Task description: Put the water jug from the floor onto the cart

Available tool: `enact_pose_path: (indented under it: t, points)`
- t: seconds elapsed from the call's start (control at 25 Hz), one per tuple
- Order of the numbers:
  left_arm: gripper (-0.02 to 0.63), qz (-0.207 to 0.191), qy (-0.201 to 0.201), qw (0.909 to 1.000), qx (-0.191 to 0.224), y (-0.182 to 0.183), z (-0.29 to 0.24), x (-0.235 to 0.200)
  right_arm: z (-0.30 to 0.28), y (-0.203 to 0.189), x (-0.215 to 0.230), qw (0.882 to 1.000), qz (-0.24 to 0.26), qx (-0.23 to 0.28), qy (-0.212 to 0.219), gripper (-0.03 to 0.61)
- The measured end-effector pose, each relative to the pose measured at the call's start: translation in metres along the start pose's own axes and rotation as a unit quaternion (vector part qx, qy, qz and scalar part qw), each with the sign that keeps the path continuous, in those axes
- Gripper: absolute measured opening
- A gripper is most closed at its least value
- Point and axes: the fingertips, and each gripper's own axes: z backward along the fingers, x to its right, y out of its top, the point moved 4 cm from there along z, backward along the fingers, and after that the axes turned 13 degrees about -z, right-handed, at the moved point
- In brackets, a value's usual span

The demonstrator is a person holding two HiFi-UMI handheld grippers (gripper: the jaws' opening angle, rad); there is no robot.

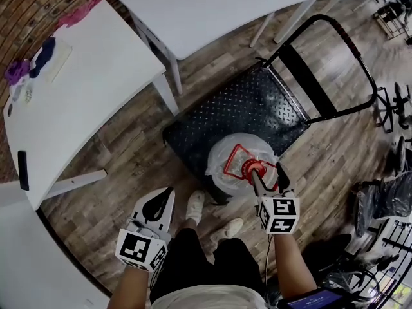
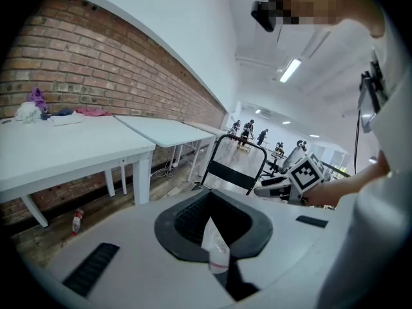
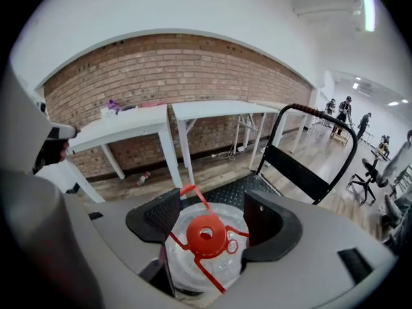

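The clear water jug (image 1: 226,167) with a red cap and red carry strap stands upright at the near corner of the black cart (image 1: 251,108); whether it rests on the deck I cannot tell. My right gripper (image 1: 269,172) is over it, open. In the right gripper view the red cap (image 3: 206,235) sits between the spread jaws without touching either, and the cart's handle (image 3: 309,172) rises behind. My left gripper (image 1: 161,201) hangs to the left over bare floor, shut (image 2: 215,262), with a thin white strip showing at its tips. The cart (image 2: 232,172) lies ahead of it.
Two white tables (image 1: 84,89) (image 1: 206,5) stand to the left of and behind the cart. The person's shoes (image 1: 194,206) are just beside its near corner. Office chairs (image 1: 386,198) crowd the right side. A small bottle (image 2: 77,221) lies under the table by the brick wall.
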Motion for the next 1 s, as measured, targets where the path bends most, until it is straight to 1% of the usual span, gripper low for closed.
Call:
enact_pose_path:
  t: [0.16, 0.24, 0.28, 0.36, 0.48, 0.6, 0.76, 0.8, 0.84, 1.0]
  points:
    - [-0.002, -0.024, -0.038, 0.9988, 0.019, 0.022, -0.002, 0.005, 0.059, 0.03, -0.015, 0.998, -0.027, 0.061, 0.006, 0.31]
    - [-0.002, -0.038, -0.062, 0.9966, 0.038, 0.036, -0.011, 0.01, 0.091, 0.045, -0.017, 0.995, -0.03, 0.097, -0.004, 0.308]
    - [-0.002, -0.044, -0.073, 0.9953, 0.046, 0.043, -0.015, 0.015, 0.107, 0.05, -0.016, 0.993, -0.03, 0.113, -0.013, 0.298]
    - [-0.002, -0.054, -0.089, 0.9929, 0.058, 0.055, -0.019, 0.026, 0.136, 0.056, -0.013, 0.989, -0.03, 0.138, -0.031, 0.235]
    - [-0.002, -0.065, -0.107, 0.9894, 0.072, 0.07, -0.021, 0.043, 0.172, 0.06, -0.012, 0.985, -0.032, 0.162, -0.047, 0.2]
    - [-0.002, -0.078, -0.121, 0.9864, 0.079, 0.082, -0.013, 0.064, 0.209, 0.057, -0.006, 0.979, -0.045, 0.186, -0.064, 0.165]
    - [-0.002, -0.101, -0.134, 0.9817, 0.091, 0.096, 0.008, 0.103, 0.264, 0.04, 0.006, 0.969, -0.073, 0.22, -0.081, 0.088]
    - [-0.002, -0.104, -0.135, 0.9808, 0.095, 0.099, 0.014, 0.114, 0.276, 0.034, 0.009, 0.967, -0.079, 0.225, -0.085, 0.053]
    - [-0.002, -0.106, -0.135, 0.9802, 0.099, 0.102, 0.021, 0.126, 0.289, 0.028, 0.013, 0.966, -0.084, 0.229, -0.087, 0.031]
    - [-0.002, -0.113, -0.144, 0.9765, 0.113, 0.107, 0.05, 0.169, 0.337, 0.005, 0.02, 0.961, -0.091, 0.244, -0.092, 0.005]
